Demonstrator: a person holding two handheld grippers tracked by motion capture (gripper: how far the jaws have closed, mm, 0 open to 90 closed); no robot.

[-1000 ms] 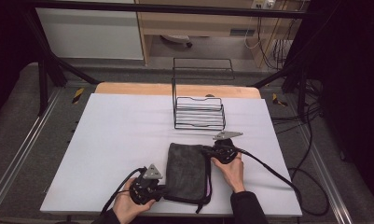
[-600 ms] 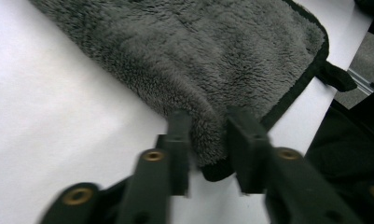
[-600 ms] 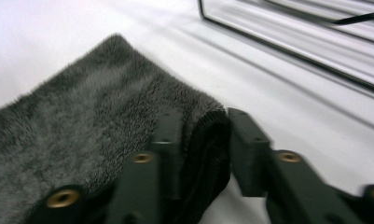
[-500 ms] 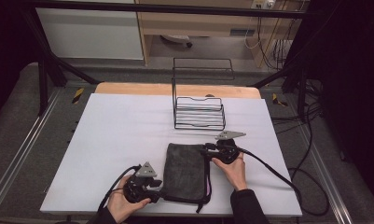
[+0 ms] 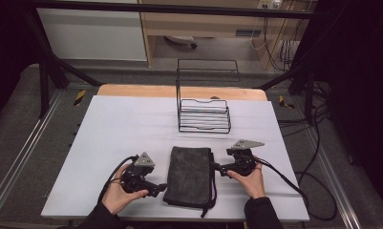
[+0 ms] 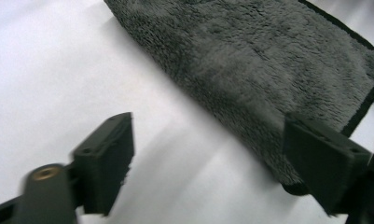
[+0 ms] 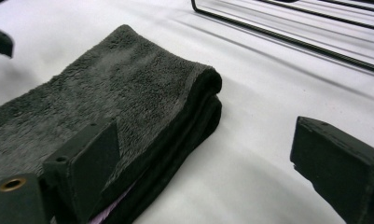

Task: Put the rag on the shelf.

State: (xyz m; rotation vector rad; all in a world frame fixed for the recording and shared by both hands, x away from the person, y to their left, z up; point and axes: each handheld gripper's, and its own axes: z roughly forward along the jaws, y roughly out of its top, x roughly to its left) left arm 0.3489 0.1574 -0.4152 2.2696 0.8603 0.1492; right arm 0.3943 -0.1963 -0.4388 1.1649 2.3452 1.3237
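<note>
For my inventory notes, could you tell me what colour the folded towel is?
The folded towel is dark charcoal grey, clearest in the right gripper view.

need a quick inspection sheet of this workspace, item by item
surface: white table top, wooden strip along the far edge
job's things: folded dark grey towel lying flat near the front edge; black wire rack standing behind it
clutter: nothing seen
grippers: left gripper open at the towel's left edge; right gripper open at its right edge
cables: one trails from each gripper; more lie on the floor at right
surroundings: black frame, wooden furniture behind
</note>
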